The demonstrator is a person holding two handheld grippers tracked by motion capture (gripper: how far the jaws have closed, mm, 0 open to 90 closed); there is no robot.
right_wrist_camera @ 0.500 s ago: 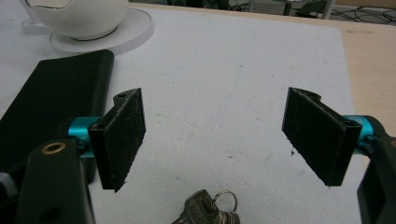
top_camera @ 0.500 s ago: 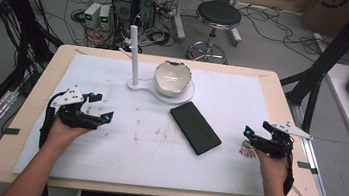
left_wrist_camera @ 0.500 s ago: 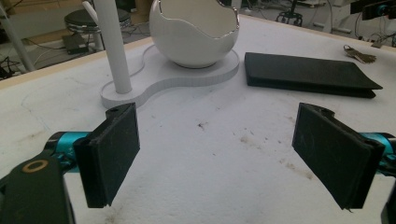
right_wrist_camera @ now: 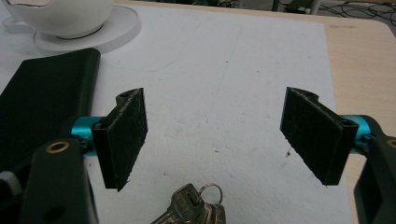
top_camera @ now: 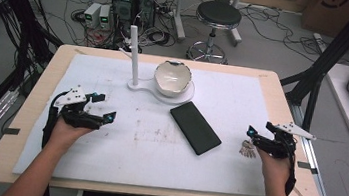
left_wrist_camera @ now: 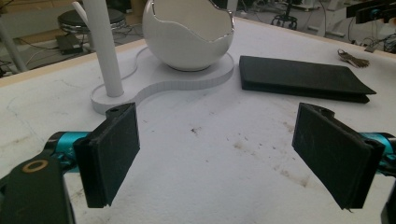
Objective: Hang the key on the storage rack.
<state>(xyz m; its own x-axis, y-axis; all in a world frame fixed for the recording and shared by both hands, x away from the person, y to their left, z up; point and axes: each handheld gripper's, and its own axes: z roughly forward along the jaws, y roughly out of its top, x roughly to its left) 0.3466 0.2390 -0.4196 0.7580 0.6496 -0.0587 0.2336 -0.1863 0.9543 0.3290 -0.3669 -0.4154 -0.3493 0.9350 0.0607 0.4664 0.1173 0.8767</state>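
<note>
Two hands wait over the bench, and a bunch of keys lies by the right one.

At the right of the high view, the right hand-held gripper (top_camera: 254, 136) has its jaws wide apart and holds nothing; the keys (top_camera: 247, 149) lie on the white mat just below its tips. At the left, the left hand-held gripper (top_camera: 103, 108) is wide open and bare too. The black wallet (top_camera: 195, 128) lies in the middle.

- Keys (right_wrist_camera: 194, 207): shiny metal.
- Wallet (left_wrist_camera: 299, 77): matt black, cloth-like.
- Bowl (left_wrist_camera: 187, 32): glossy white, smooth.
- Table (top_camera: 283, 96): pale wood edge, under a matt white, stained sheet (top_camera: 234, 171).
- Jaw pads (right_wrist_camera: 128, 135): rough black.
</note>
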